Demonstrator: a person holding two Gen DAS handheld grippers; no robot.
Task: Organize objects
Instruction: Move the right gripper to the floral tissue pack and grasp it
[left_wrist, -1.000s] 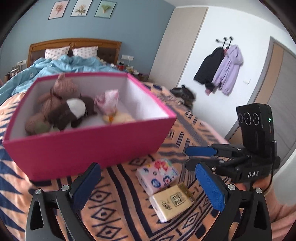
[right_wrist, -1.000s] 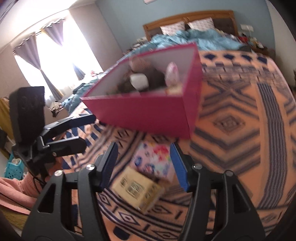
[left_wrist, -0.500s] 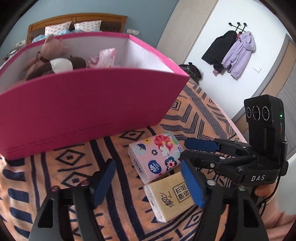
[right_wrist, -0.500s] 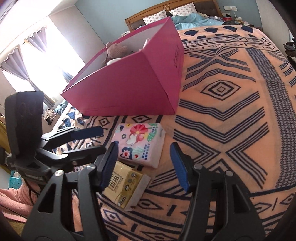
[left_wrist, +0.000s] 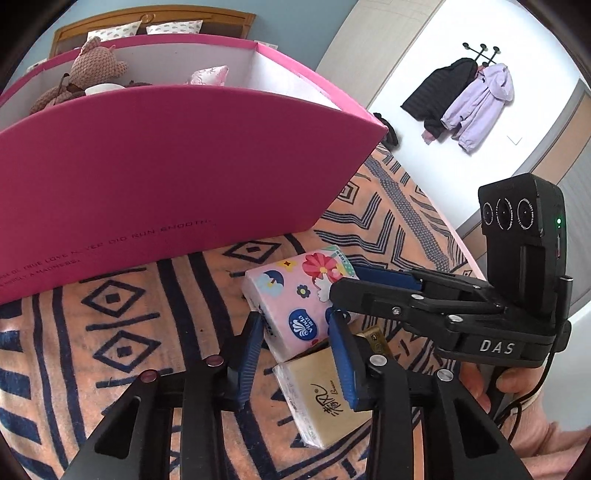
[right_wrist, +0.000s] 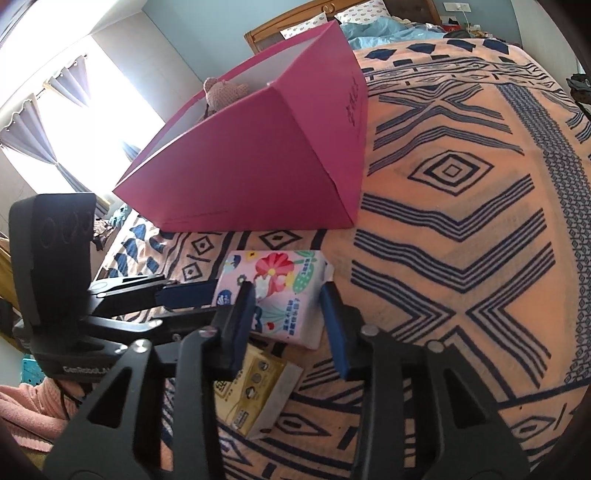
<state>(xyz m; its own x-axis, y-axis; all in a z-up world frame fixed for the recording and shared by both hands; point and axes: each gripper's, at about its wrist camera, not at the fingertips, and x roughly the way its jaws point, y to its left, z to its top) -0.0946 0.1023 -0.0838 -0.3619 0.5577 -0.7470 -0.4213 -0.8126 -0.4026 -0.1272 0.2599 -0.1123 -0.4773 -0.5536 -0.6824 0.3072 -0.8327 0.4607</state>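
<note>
On the patterned bedspread (left_wrist: 155, 325), left-wrist view: the left gripper (left_wrist: 299, 354) straddles two tissue packs lying in front of the pink box (left_wrist: 177, 177). Its jaws are closing, about a pack's width apart; the flowered tissue pack (left_wrist: 295, 299) sits between the tips and the yellow tissue pack (left_wrist: 325, 398) lies nearer, partly under the right pad. Whether the pads already press on either pack cannot be told. The right gripper (left_wrist: 341, 291) enters from the right, its fingers over the far end of the flowered pack. Soft toys (left_wrist: 92, 77) show above the box rim; the box floor is hidden.

Right-wrist view: the right gripper (right_wrist: 288, 314) is also closing around the flowered tissue pack (right_wrist: 280, 295), the left pad at its edge, the right pad seemingly just clear. The yellow pack's (right_wrist: 251, 391) far end is hidden under the black fingers.

To do the step well, each gripper should probably settle on one pack, squeeze its soft sides squarely, and lift clear of the neighbour before moving toward the box.
</note>
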